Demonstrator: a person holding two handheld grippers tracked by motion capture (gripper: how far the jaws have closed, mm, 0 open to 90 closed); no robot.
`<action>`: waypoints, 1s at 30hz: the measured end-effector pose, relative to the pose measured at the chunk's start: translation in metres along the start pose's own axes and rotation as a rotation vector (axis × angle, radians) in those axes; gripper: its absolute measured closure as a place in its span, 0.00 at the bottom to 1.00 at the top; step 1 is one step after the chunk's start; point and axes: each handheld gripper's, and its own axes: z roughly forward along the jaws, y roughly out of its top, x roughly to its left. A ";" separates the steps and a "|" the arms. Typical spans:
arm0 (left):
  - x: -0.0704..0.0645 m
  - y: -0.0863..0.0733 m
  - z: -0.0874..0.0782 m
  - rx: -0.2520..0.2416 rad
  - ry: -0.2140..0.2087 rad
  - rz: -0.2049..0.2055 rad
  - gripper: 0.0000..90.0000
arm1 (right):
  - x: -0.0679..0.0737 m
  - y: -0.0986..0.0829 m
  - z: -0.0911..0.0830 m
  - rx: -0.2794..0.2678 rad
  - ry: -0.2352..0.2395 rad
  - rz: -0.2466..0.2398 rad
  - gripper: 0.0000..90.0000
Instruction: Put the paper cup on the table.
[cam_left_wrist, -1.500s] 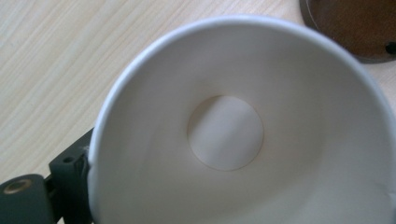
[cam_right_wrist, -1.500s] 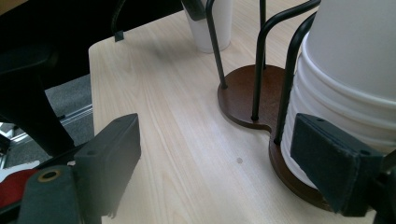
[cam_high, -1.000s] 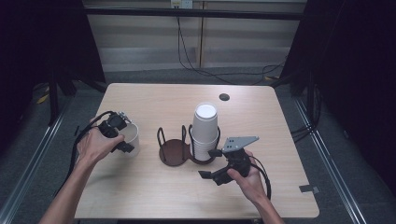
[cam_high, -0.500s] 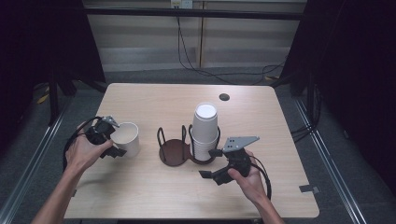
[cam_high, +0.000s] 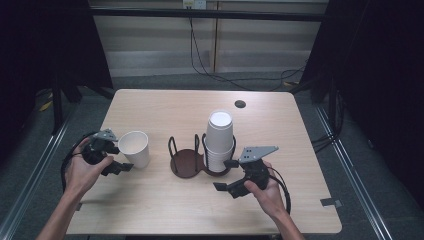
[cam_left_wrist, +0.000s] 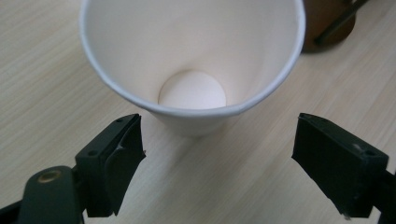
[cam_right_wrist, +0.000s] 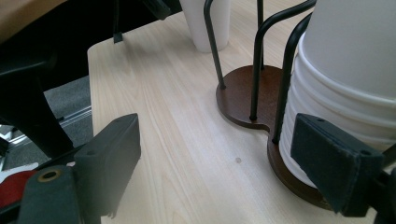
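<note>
We see a pale wood-grain desk (cam_high: 165, 200) in a dark room. A smooth white paper cup (cam_high: 134, 148) stands upright just beyond our spread left claw (cam_left_wrist: 219, 154); the right claw (cam_right_wrist: 224, 163) is spread beside stacked cups (cam_high: 219, 140) in a wire rack (cam_high: 187, 162).

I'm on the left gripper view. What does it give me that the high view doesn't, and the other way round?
Left gripper view alone: the single paper cup's bare inside bottom, with the open jaws apart on either side of it, not touching.

High view alone: the stack of cups in the cup holder's right slot, the right gripper beside it, both hands.

Shared: the cup, the wooden table, the holder's brown base.
</note>
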 end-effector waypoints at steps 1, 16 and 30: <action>-0.002 -0.003 -0.002 -0.013 0.008 0.004 0.18 | 0.000 0.000 0.000 -0.002 0.001 0.001 0.18; -0.039 -0.019 -0.013 -0.209 0.055 0.015 0.19 | -0.001 0.000 -0.003 -0.016 -0.005 0.002 0.18; -0.080 -0.025 -0.009 -0.317 0.008 0.042 0.19 | -0.001 -0.003 -0.004 -0.037 -0.019 0.014 0.17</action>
